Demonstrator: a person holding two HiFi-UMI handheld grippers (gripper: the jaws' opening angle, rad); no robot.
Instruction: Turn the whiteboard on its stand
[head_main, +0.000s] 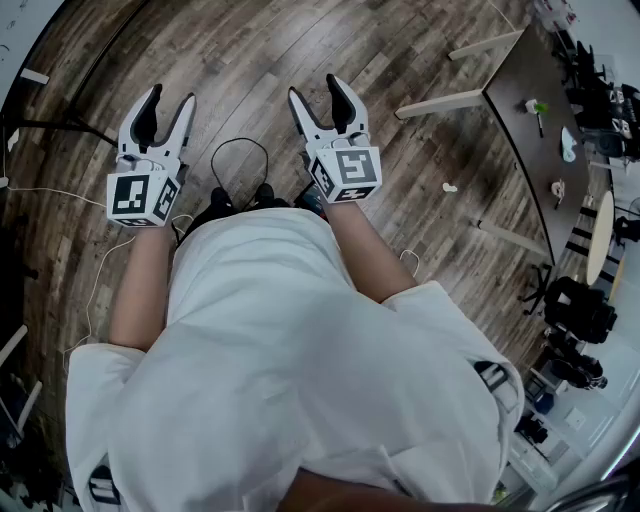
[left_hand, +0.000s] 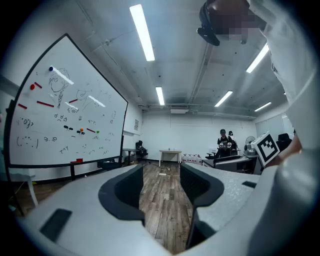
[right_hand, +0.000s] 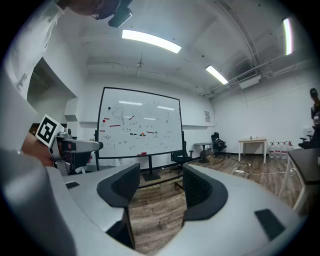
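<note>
1. While held out level ahead of the body over the wooden floor (head_main: 250, 60), spread wide and empty: left tool (head_main: 168, 105), with only floorboards between its jaws in the left gripper view (left_hand: 161, 172).
2. Likewise parted, a shade narrower, gripping nothing: right tool (head_main: 320, 95), again with bare floor between the jaws (right_hand: 161, 175).
3. Task not yet begun, judging by the gap. Whiteboard (left_hand: 65, 115) well apart from both tools, untouched, upright on its stand (right_hand: 150, 167).
4. Off to the left of the left tool and seen at a slant there, near edge large, far edge receding. Almost face-on and small from the right tool (right_hand: 140, 125), ahead and slightly left.
5. Long axis horizontal, a wide landscape panel carried above floor level.
6. Left tool nearer, by the look of it, and so likelier to reach the near edge first.
7. Hard to tell from this range where the board pivots on its stand; possibly at the side frames.
8. Next move, as a judgement: walk closer, then take one edge of the frame and swing it round.
</note>
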